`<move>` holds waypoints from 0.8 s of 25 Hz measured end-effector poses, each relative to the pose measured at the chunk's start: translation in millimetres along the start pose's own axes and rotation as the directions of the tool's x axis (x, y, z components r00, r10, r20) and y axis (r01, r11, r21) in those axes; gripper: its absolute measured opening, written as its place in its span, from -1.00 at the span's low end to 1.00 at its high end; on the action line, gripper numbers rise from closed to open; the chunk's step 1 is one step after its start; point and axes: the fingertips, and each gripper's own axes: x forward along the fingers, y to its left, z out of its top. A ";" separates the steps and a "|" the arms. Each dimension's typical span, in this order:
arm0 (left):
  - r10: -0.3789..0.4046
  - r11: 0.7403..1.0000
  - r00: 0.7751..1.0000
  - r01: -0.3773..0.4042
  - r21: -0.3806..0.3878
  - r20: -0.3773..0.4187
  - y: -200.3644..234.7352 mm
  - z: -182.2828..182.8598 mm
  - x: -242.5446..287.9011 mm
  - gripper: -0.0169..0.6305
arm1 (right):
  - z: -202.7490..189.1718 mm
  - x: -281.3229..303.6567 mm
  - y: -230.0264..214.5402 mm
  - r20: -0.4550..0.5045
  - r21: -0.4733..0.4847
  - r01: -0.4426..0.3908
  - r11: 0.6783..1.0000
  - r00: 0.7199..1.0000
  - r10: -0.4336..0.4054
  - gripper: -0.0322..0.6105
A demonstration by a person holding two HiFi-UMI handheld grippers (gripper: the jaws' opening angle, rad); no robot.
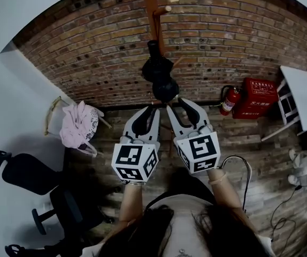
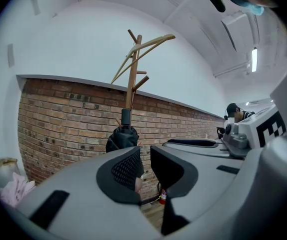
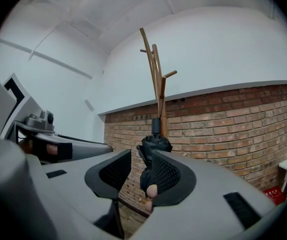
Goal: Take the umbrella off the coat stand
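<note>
A folded black umbrella (image 1: 159,76) hangs on a wooden coat stand (image 1: 152,9) in front of a brick wall. Both grippers are held level, side by side, just short of it. My left gripper (image 1: 152,110) has only a narrow gap between its jaws, and nothing is in that gap. In the left gripper view the umbrella (image 2: 122,136) shows above the left jaw, with the stand (image 2: 132,74) rising behind. My right gripper (image 1: 176,103) stands partly open. In the right gripper view the umbrella (image 3: 153,146) lines up with the gap beyond the fingertips, untouched.
A chair draped with pink cloth (image 1: 78,123) stands at the left, and a black office chair (image 1: 28,173) is nearer. A fire extinguisher (image 1: 228,100) and a red box (image 1: 258,98) sit by the wall at the right, beside a white table (image 1: 306,90).
</note>
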 end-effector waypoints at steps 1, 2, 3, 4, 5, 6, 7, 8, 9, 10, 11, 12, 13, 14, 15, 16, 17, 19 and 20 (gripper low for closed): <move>0.005 1.000 1.000 -0.005 -0.002 -0.001 2.7 -0.2 3.2 -0.77 | -1.4 5.6 -2.5 -0.002 -0.002 -0.001 1.000 1.000 0.001 -0.49; 0.011 1.000 1.000 -0.011 -0.005 -0.002 5.8 -0.2 6.2 -0.77 | -2.8 11.5 -4.8 -0.004 -0.005 -0.002 1.000 1.000 0.002 -0.48; 0.018 1.000 1.000 -0.018 -0.009 -0.002 9.1 -0.1 8.8 -0.76 | -4.7 17.5 -7.0 -0.009 -0.007 -0.003 1.000 1.000 0.002 -0.46; 0.025 1.000 1.000 -0.025 -0.013 -0.004 12.4 0.0 11.4 -0.76 | -7.0 23.4 -9.3 -0.015 -0.008 -0.004 1.000 1.000 0.004 -0.45; 0.031 0.999 1.000 -0.031 -0.016 -0.005 15.3 0.2 14.1 -0.76 | -9.4 29.1 -11.5 -0.022 -0.007 -0.006 1.000 1.000 0.006 -0.45; 0.036 0.999 0.999 -0.036 -0.019 -0.006 18.1 0.5 16.9 -0.76 | -11.6 34.6 -13.8 -0.027 -0.007 -0.008 1.000 1.000 0.008 -0.44; 0.042 0.999 0.999 -0.042 -0.019 -0.006 20.8 1.0 19.9 -0.75 | -13.3 40.1 -16.0 -0.030 -0.006 -0.009 1.000 1.000 0.009 -0.43; 0.047 0.999 0.999 -0.047 -0.020 -0.006 23.7 1.4 22.8 -0.75 | -14.8 45.7 -18.0 -0.031 -0.004 -0.011 1.000 0.999 0.010 -0.40; 0.052 0.998 0.999 -0.053 -0.021 -0.006 26.6 1.9 25.5 -0.75 | -16.0 51.3 -19.8 -0.030 0.000 -0.011 1.000 0.999 0.011 -0.38; 0.057 0.998 0.998 -0.057 -0.023 -0.006 29.3 2.3 28.0 -0.75 | -17.0 57.0 -21.8 -0.029 0.004 -0.010 1.000 1.000 0.011 -0.34; 0.061 0.998 0.998 -0.061 -0.025 -0.005 31.7 2.7 30.6 -0.75 | -18.0 62.5 -24.0 -0.028 0.008 -0.008 1.000 1.000 0.008 -0.32; 0.064 0.998 0.998 -0.064 -0.028 -0.005 33.8 3.0 33.1 -0.75 | -19.0 68.0 -26.3 -0.028 0.009 -0.004 1.000 1.000 0.005 -0.30; 0.067 0.997 0.998 -0.068 -0.031 -0.005 35.8 3.0 35.6 -0.75 | -19.9 73.3 -28.6 -0.028 0.009 0.000 1.000 1.000 0.000 -0.28; 0.071 0.997 0.997 -0.071 -0.034 -0.006 37.7 2.7 38.0 -0.75 | -20.7 78.6 -30.4 -0.027 0.006 0.005 1.000 1.000 -0.005 -0.24; 0.075 0.997 0.997 -0.075 -0.035 -0.007 39.8 2.2 40.3 -0.75 | -21.3 83.7 -31.4 -0.027 0.003 0.008 1.000 1.000 -0.008 -0.21; 0.078 0.996 0.997 -0.079 -0.036 -0.009 41.9 1.5 42.4 -0.75 | -21.8 88.8 -31.6 -0.027 -0.001 0.008 1.000 1.000 -0.008 -0.17; 0.082 0.996 0.997 -0.083 -0.037 -0.011 44.2 0.9 44.3 -0.75 | -22.6 93.7 -31.6 -0.028 -0.004 0.008 1.000 1.000 -0.008 -0.14; 0.091 0.995 0.996 -0.091 -0.039 -0.015 49.2 0.5 47.9 -0.75 | -24.7 103.0 -32.8 -0.029 -0.011 0.011 1.000 1.000 -0.012 -0.09; 0.095 0.995 0.995 -0.096 -0.040 -0.015 51.9 0.8 49.7 -0.75 | -25.6 107.5 -34.1 -0.028 -0.012 0.015 1.000 0.999 -0.015 -0.08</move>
